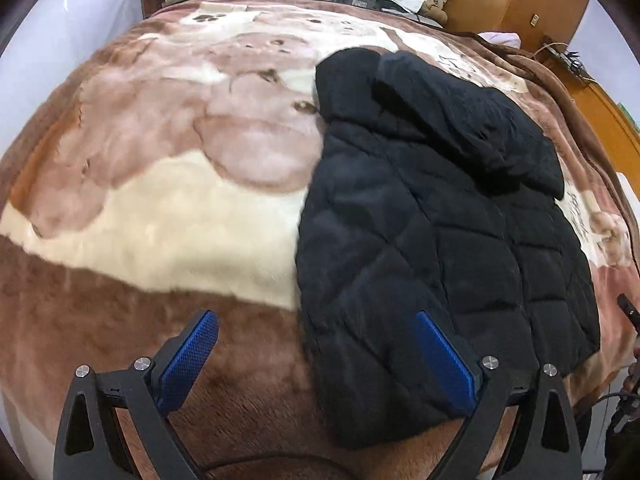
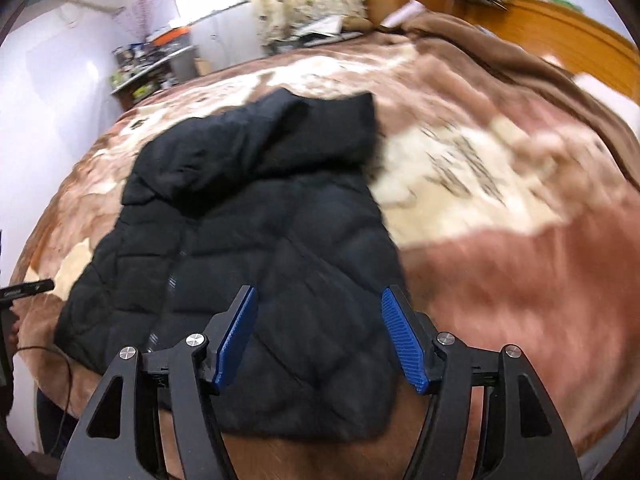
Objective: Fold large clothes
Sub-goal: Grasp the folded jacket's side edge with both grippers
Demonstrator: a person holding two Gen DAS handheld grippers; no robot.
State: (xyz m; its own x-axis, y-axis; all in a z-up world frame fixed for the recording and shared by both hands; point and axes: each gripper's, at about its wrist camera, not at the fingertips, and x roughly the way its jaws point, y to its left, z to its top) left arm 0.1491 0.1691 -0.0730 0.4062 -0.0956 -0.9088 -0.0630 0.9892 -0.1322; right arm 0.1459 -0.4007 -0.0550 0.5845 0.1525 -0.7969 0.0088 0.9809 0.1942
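Fingers [image 1: 444,360] of both grippers spread apart above black jacket [image 1: 420,240].

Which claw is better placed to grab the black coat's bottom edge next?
Probably the right claw: it hangs open directly over the black coat near its hem. The left claw, also open, straddles the coat's side edge, half over blanket.

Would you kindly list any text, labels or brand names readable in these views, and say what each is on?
None can be read.
Dark lettering on the blanket: too blurred.
White marking on the left gripper: too small.
The black quilted jacket shows no label.
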